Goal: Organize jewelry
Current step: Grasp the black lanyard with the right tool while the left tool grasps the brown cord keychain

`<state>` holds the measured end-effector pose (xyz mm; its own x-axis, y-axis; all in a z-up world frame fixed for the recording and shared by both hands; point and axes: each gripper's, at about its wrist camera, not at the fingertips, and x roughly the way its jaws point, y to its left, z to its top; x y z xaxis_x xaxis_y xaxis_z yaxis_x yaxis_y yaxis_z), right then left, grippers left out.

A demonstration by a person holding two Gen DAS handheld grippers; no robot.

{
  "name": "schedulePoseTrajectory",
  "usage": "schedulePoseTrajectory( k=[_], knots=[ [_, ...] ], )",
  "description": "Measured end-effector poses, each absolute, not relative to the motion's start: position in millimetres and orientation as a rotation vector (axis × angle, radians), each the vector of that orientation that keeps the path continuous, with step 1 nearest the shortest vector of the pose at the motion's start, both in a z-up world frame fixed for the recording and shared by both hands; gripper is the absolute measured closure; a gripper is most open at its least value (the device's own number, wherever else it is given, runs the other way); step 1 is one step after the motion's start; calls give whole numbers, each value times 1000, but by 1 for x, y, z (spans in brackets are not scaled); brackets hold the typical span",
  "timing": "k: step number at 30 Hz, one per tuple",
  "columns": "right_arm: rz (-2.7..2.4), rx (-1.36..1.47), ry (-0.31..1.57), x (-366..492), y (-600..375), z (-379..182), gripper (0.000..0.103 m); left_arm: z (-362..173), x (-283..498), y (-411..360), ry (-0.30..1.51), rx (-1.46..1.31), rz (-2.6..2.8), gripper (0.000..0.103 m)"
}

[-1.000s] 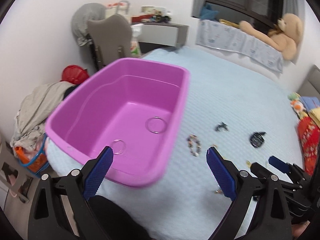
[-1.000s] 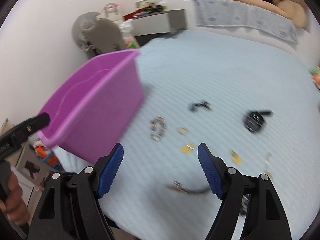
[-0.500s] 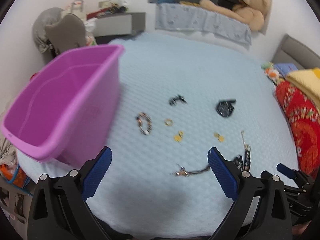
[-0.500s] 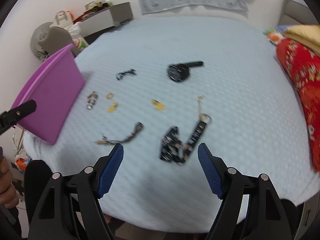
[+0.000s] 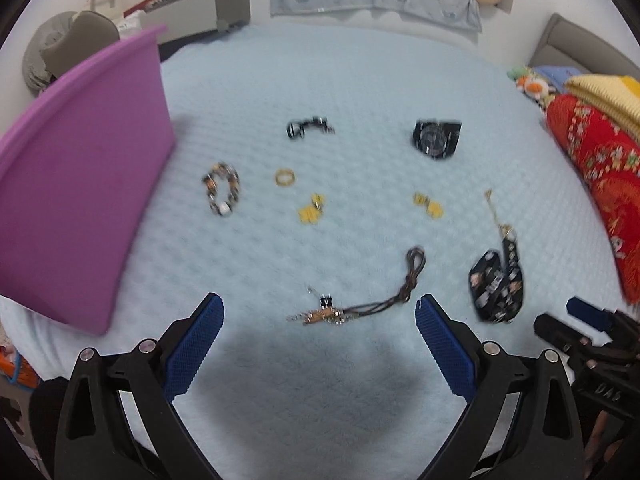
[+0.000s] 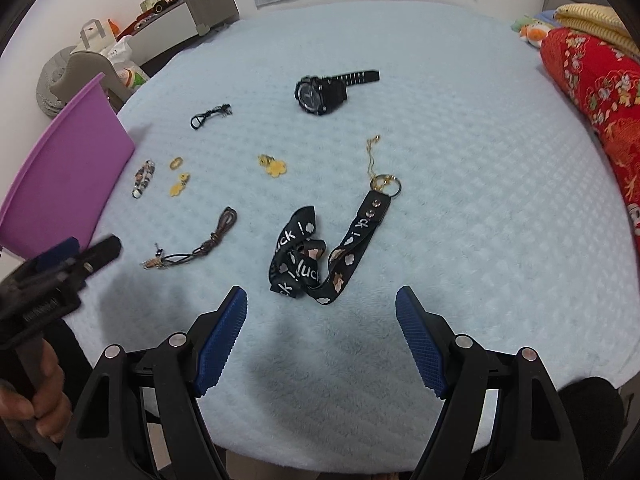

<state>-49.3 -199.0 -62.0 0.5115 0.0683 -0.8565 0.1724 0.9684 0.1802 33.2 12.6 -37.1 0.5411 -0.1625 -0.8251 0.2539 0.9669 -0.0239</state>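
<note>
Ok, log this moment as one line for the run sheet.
left tool: open, over brown cord necklace | right tool: open, near black lanyard | purple bin: left | nothing held

The bedspread is soft, matt pale-blue cloth with a quilted, bumpy weave. The tub is smooth purple plastic with a dull sheen. The watch looks like matt black plastic or rubber (its face slightly glossy). The lanyard is woven black cloth with printed lettering, ending in a shiny metal ring. The cord necklace looks like braided brown leather or string. The gripper pads are blue, finely ribbed rubber on matt black plastic arms.
</note>
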Motion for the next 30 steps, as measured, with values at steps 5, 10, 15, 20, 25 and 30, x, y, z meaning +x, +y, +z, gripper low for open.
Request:
schedulePoseTrajectory(
  k=[5, 10, 15, 20, 25, 30],
  knots=[
    [-60, 264, 1064, -38, -201, -77, 30, -64, 40, 7, 1027, 111, -256, 8],
    [-52, 258, 1083, -26, -199, -88, 30, -75, 46, 2, 1038, 122, -260, 8],
    [-52, 252, 1090, -18, -196, -94, 30, -82, 53, -7, 1034, 134, -264, 8],
    [-63, 227, 1095, -12, -192, -98, 30, -87, 60, -15, 1037, 140, -272, 8],
    [-75, 215, 1103, -9, -192, -104, 30, -90, 59, -20, 1035, 143, -292, 8],
    [-80, 208, 1112, -5, -191, -111, 30, -96, 62, -25, 1038, 157, -290, 8]
  ],
)
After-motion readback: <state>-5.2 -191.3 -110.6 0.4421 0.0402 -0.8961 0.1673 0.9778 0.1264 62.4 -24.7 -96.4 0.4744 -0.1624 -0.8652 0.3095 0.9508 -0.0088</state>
